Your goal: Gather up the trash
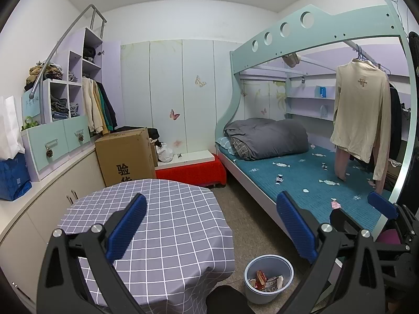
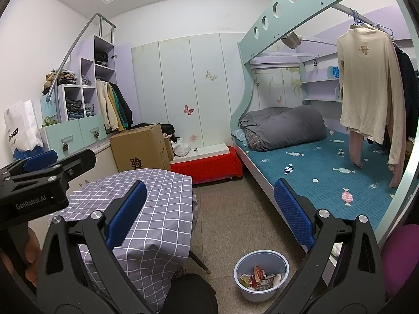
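A grey-blue trash bin (image 1: 259, 297) (image 2: 251, 297) stands on the floor between the table and the bed, holding several crumpled wrappers (image 1: 264, 280) (image 2: 259, 277). My left gripper (image 1: 212, 225) is open and empty, held in the air above the table's near edge and the bin. My right gripper (image 2: 210, 214) is also open and empty, hovering above the floor and bin. Each gripper shows at the edge of the other's view: the right gripper (image 1: 358, 209) at the right, the left gripper (image 2: 65, 158) at the left.
A table with a grey checked cloth (image 1: 170, 222) (image 2: 162, 201) is at the left. A bunk bed with a teal candy-print sheet (image 1: 314, 180) (image 2: 327, 178) runs along the right, clothes hanging over it. A cardboard box (image 1: 128, 154) stands behind the table. A person's dark knee (image 2: 191, 293) is at the bottom.
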Demonstrator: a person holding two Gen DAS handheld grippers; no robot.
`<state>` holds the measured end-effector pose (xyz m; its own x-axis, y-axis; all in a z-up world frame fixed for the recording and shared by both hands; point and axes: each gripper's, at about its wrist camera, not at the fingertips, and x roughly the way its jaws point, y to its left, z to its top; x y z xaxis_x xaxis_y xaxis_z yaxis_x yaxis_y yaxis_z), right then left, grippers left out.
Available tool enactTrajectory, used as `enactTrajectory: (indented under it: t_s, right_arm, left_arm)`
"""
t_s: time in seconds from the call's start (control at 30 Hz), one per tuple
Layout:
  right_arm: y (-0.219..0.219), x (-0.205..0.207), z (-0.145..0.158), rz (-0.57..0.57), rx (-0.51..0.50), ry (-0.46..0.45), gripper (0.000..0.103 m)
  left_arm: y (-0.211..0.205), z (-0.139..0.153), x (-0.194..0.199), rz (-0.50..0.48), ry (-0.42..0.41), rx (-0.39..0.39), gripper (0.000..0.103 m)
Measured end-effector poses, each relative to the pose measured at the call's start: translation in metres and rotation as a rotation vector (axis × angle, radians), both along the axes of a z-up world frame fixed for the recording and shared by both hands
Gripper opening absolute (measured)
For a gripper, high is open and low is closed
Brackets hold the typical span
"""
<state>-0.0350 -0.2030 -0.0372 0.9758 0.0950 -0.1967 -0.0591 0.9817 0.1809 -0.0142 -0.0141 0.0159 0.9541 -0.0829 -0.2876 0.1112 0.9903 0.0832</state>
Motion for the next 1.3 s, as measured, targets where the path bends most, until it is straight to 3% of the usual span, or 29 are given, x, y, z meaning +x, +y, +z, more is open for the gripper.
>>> enactTrajectory:
  t_s: [1.3]
  right_arm:
    - [-0.001,-0.0016,-0.0047,0.002,0.003,0.013,0.096]
  left_arm:
    - [-0.0023,-0.0027,0.002,-0.001,0.012,0.006,0.097]
